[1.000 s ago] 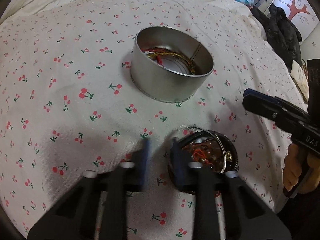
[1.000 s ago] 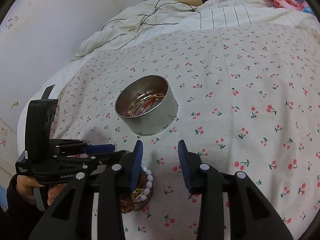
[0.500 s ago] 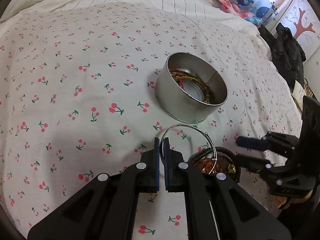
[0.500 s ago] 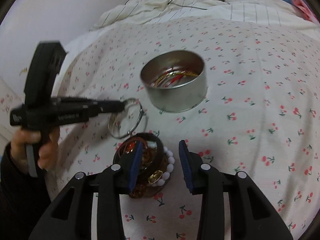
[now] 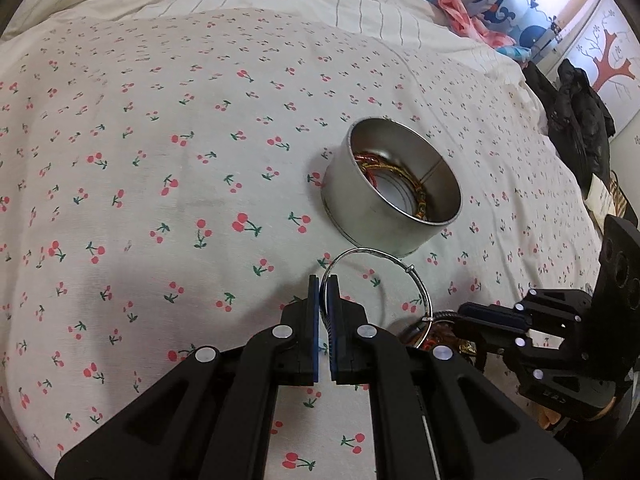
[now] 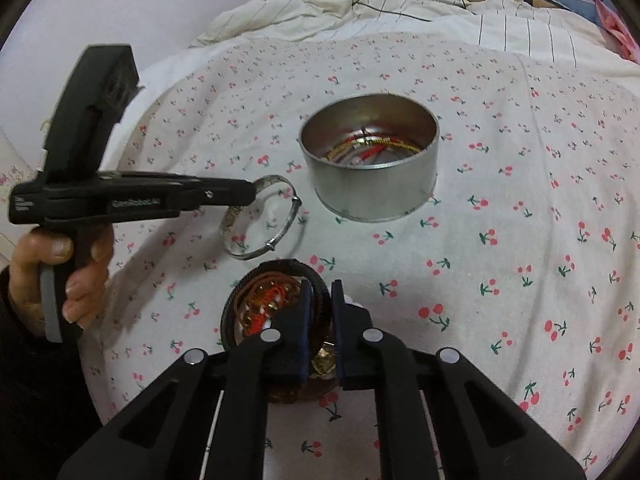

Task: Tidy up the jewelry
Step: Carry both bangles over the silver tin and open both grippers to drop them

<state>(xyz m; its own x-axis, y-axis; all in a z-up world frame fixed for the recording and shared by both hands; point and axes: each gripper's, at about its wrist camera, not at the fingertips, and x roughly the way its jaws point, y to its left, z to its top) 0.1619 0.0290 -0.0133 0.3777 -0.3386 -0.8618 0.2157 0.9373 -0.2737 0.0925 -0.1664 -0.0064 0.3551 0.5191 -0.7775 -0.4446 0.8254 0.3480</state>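
My left gripper [image 5: 324, 280] is shut on a thin silver bangle [image 5: 416, 280] and holds it above the bed, short of the round metal tin [image 5: 384, 220]. The tin holds gold and red bangles [image 6: 368, 146]. In the right wrist view the left gripper [image 6: 250, 192] carries the silver bangle [image 6: 276, 236] left of the tin [image 6: 372, 188]. My right gripper [image 6: 320, 288] is closed around the rim of a black braided bracelet [image 6: 316, 276] on the jewelry pile [image 6: 264, 304] below the tin.
The cherry-print bedsheet [image 5: 160, 160] covers the bed. A striped duvet [image 6: 400, 4] with a black cable lies at the back. Dark clothing [image 5: 576, 120] sits at the right edge of the bed.
My left gripper closed on the silver bangle and lifted it off the pile toward the tin. My right gripper came down over the pile and closed on the black bracelet.
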